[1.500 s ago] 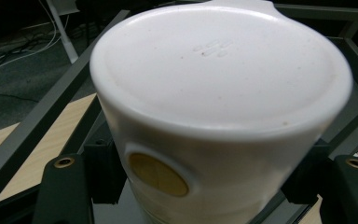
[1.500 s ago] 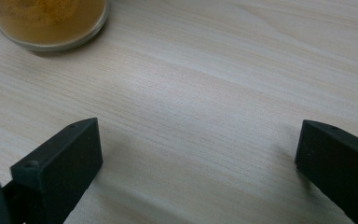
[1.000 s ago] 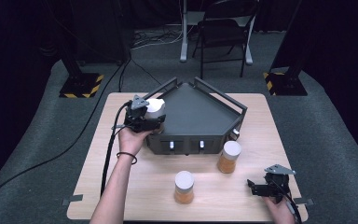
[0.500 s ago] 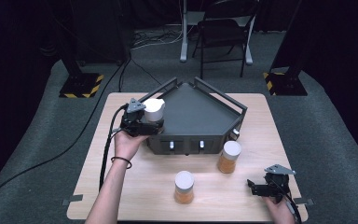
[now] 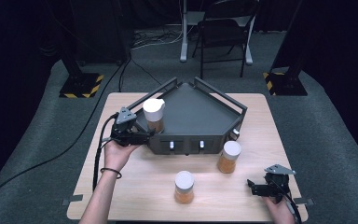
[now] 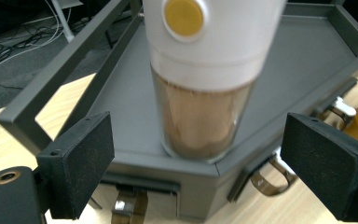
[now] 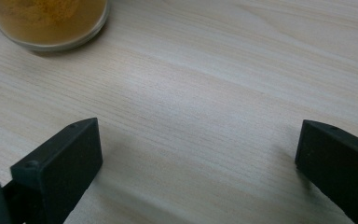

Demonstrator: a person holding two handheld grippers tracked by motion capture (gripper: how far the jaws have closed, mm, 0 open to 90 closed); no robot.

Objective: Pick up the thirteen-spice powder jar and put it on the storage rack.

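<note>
The jar stands upright on the tray's left corner, straight ahead of the left gripper, whose jaws have just been opening and now stand clear of it; right gripper wide, far off

Wood table: grey tray, 2 jars

The left gripper is held level on an outstretched forearm, its jaws just opened wide with nothing pressed between the pads. The right gripper rests low, jaws spread wide apart.
</note>
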